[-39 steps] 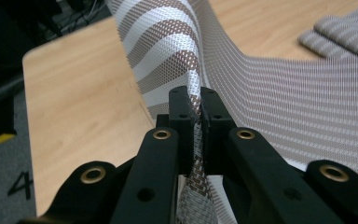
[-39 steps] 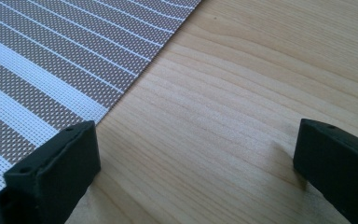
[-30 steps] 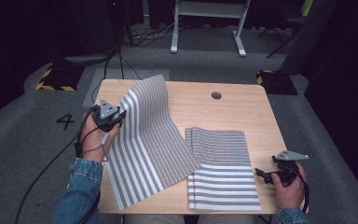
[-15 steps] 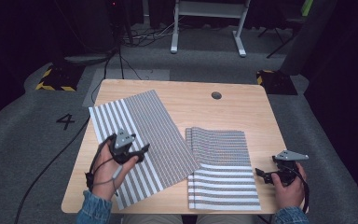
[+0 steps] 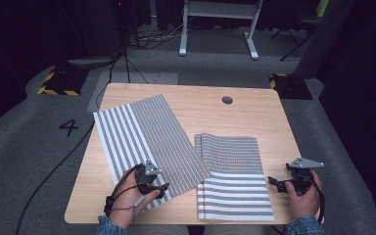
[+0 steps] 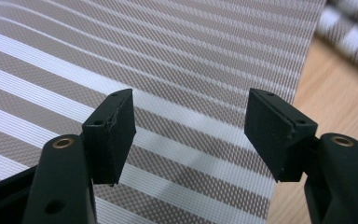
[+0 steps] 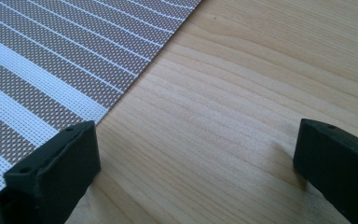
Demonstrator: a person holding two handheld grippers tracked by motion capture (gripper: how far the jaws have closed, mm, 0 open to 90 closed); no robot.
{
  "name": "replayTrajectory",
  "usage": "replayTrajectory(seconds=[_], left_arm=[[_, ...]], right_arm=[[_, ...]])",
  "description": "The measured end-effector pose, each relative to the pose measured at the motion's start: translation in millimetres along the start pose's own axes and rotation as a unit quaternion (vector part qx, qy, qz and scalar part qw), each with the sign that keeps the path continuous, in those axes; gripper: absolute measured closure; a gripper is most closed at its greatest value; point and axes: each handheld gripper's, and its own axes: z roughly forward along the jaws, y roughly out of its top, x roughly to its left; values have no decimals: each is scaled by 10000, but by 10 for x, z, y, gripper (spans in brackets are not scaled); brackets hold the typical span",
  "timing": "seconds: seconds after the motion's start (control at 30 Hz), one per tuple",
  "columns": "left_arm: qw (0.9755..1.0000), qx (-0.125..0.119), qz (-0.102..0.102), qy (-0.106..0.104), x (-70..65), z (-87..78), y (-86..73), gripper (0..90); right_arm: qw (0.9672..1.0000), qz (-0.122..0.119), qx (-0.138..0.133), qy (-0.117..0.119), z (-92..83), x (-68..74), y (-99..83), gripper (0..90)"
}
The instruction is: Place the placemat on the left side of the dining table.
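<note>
Left fingers: wide apart, nothing between them; the pads (image 6: 114, 135) hang over the near end of the left mat (image 5: 147, 142), close above its stripes
Left gripper (image 5: 157, 186): held in the person's left hand (image 5: 127, 200) at the near-left part of the table (image 5: 196, 100), above the mat's near end
Right fingers: wide apart, holding nothing; the pads (image 7: 56, 172) sit low over bare wood just beside the edge of the right mat (image 5: 232, 176)
Right gripper (image 5: 277, 182): in the right hand (image 5: 303, 198) at the near-right table edge, pointing toward the right mat
Left mat: striped grey and white, flat, laid on a slant, its near right corner touching or slightly overlapping the right mat
Right mat: striped, flat, square to the near edge
Table: light wood, round hole (image 5: 227, 100) near the far edge
Floor: grey, a "4" (image 5: 69, 127) marked left of the table
</note>
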Motion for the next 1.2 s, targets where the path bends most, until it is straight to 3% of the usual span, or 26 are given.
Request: replayTrajectory(seconds=[0.07,0.1,0.17,0.2,0.23,0.3,0.4,0.43,0.57,0.63,0.67,0.7,0.8,0.87,0.97,1.07,1.2], left_arm=[[9998,120,-71,-164,-50,57,-1,319],[9995,304,-26,-32,-69,72,-6,309],[9985,515,161,30,-84,107,-16,295],[9988,485,62,63,-94,110,-17,289],[9989,431,165,56,-81,116,-8,288],[9989,453,126,55,-86,120,-4,288],[9985,550,10,73,-106,119,5,289],[9986,522,72,6,-95,128,16,289],[9977,669,15,65,-95,116,34,296],[9985,544,-33,25,-80,124,29,332],[9983,555,-2,149,-59,104,30,379],[9984,560,-50,86,-26,90,25,430],[9988,465,-71,145,78,59,13,662],[9989,444,131,119,121,29,24,784],[9993,281,227,133,133,-49,47,817],[9997,92,225,20,166,-176,36,823],[9996,31,242,-142,226,-390,-30,813]], right_arm=[[10000,-1,0,0,0,0,0,5],[10000,6,-2,1,0,2,0,5],[10000,-1,1,-3,0,1,0,5],[10000,3,-1,-1,0,2,0,5],[10000,2,-1,-1,0,2,0,5],[10000,2,-1,-3,0,2,0,5],[10000,3,-1,-2,0,2,0,5],[10000,3,-1,-2,0,2,-1,5],[10000,6,-1,-5,-1,3,-1,5],[10000,4,0,-10,-1,4,-2,5],[10000,4,0,-11,-1,4,-2,5],[10000,3,-1,-12,-1,4,-2,5],[10000,5,-1,-11,-1,4,-2,5],[10000,8,0,-10,-1,4,-1,5],[10000,11,-1,-9,-1,4,-1,5],[10000,9,0,-11,-1,3,-1,5],[10000,10,0,-9,-1,4,-1,5]])
